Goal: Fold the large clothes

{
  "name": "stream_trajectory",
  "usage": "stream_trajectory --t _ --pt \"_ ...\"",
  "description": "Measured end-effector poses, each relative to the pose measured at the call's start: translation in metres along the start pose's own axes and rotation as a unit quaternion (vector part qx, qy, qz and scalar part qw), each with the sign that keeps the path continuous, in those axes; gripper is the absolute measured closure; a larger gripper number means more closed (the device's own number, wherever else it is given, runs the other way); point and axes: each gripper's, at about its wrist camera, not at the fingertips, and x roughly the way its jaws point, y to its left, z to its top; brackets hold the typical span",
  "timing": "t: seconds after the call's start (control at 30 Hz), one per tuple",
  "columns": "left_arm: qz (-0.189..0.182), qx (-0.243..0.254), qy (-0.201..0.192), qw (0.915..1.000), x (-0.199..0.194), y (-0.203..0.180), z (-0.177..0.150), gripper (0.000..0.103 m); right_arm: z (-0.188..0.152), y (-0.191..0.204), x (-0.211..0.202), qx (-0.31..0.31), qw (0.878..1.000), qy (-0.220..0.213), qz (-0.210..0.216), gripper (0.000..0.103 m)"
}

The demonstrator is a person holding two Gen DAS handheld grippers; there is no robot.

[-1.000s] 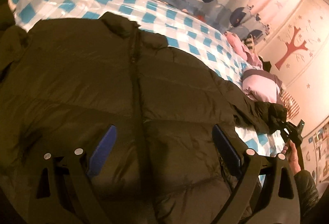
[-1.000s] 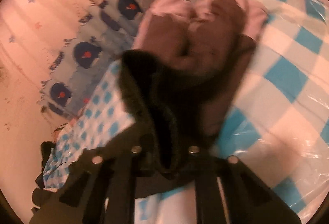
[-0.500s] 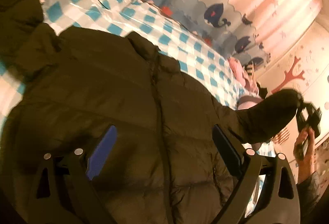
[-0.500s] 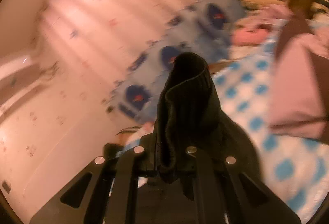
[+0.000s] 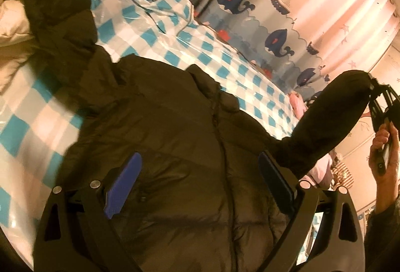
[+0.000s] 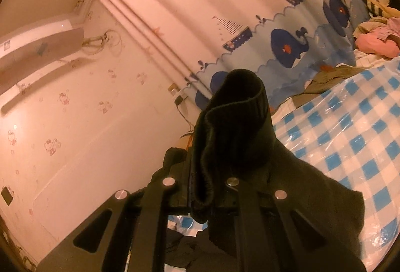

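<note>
The right gripper (image 6: pixel 201 182) is clamping the ribbed sleeve cuff (image 6: pixel 235 122) of the soft, bulky dark quilted jacket (image 5: pixel 175 147), a good hold; the left gripper (image 5: pixel 200 184) is hovering with jaws apart.

Both your views carry a heavy warm orange-pink cast and look dim overall. Fisheye bends everything hard at the rims, with black vignette corners. In your left wrist view the dark jacket (image 5: pixel 175 147) is underexposed, quilting barely readable, and the checked plastic sheet (image 5: pixel 150 22) throws white glare streaks. Motion blur smears the lower-left checks there. In your right wrist view the wall (image 6: pixel 87 109) is brightest at the left, slightly washed out. The cuff (image 6: pixel 232 122) there is near-black but its ribbing is sharp; the curtain (image 6: pixel 250 9) behind is soft.
</note>
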Motion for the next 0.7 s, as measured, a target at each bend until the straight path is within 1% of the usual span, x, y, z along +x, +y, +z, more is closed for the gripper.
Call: stream_trajectory --t 0.2,0.37,0.53,0.7 --pt "0.014 -0.014 0.007 0.9998 -0.006 0.012 0.002 0.012 -0.009 -0.002 0.007 0.003 1.000 0.006 -0.020 0.093" --pt "0.017 -0.015 0.005 0.9997 -0.012 0.015 0.003 0.012 -0.027 0.001 0.029 -0.011 0.999 0.022 -0.043 0.093" --pt "0.021 -0.024 0.007 0.9995 -0.015 0.022 0.006 0.012 -0.061 0.015 0.075 -0.049 0.995 0.067 -0.060 0.092" --pt "0.022 -0.035 0.008 0.9991 -0.019 0.028 0.008 0.012 -0.110 0.034 0.133 -0.092 0.985 0.126 -0.071 0.093"
